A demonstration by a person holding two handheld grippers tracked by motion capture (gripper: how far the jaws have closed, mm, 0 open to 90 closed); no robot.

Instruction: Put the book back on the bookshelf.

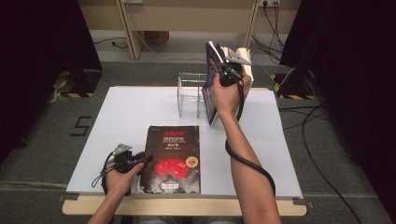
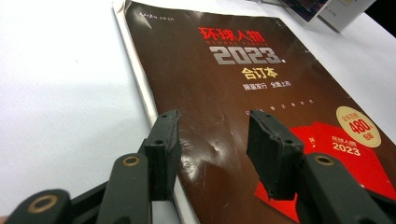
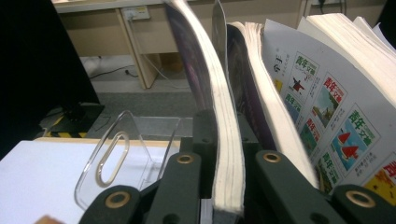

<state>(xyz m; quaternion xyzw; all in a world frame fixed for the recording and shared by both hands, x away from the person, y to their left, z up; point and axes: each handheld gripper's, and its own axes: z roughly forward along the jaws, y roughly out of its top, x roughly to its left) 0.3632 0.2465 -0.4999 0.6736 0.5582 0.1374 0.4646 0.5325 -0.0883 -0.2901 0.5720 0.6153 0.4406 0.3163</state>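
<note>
Paper, thick and glossy, is what my right gripper point(image 1: 229, 70) has clamped: its jaws are pressed shut on one magazine point(image 3: 219, 116) of the upright magazines point(image 1: 219, 65), which I hold above the far right part of the desk point(image 1: 126, 112), just right of the clear acrylic stand point(image 1: 191, 95). Taking that stand as my landmark, the dark bound volume point(image 1: 172, 158) lies flat well nearer to me and slightly left of it. My left gripper point(image 1: 140, 161) rests at that volume's left edge, jaws half open over the cover and pressing on nothing.

I judge the held magazine fairly heavy and floppy; its pages fan and sag away from the grip, and the coated cover looks slippery. Gripping close to the spine, low down, should keep it from bending. The flat volume I would take at its left edge, where the spine is stiff.
</note>
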